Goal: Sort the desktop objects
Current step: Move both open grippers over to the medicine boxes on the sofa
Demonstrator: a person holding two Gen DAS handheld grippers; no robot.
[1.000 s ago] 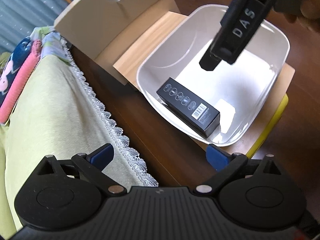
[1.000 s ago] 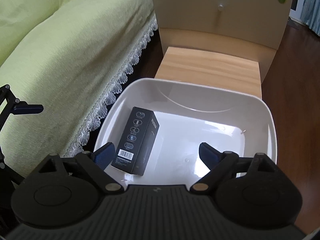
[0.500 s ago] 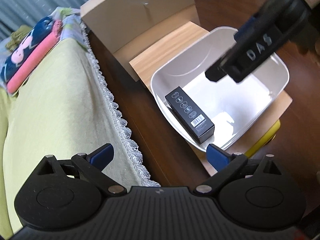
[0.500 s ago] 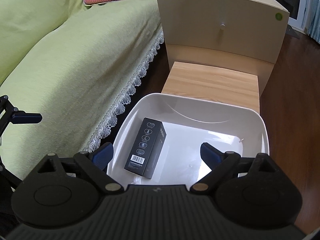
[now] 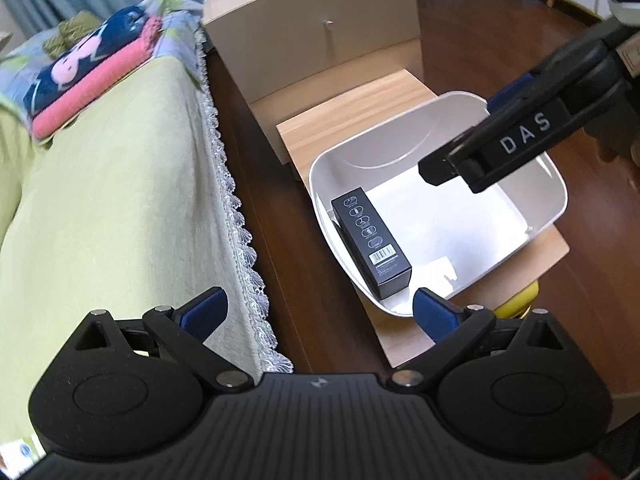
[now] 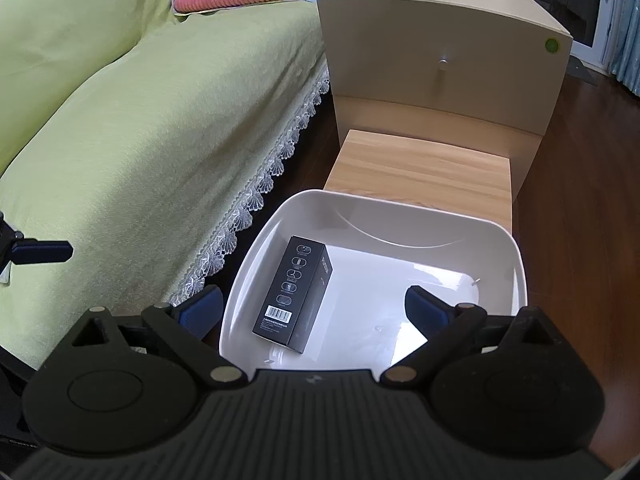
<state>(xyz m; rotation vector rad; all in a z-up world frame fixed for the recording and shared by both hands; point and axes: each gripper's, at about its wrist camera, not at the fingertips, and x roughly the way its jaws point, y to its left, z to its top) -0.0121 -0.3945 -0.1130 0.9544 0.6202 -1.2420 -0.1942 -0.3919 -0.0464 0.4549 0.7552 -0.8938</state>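
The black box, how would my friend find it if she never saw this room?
Look beside the green-covered sofa for the low light wooden table, which carries a big white plastic tub. The long black cardboard box lies flat inside, along the tub's sofa-side wall. It is the only thing in the tub, with white icons and a barcode label on top.
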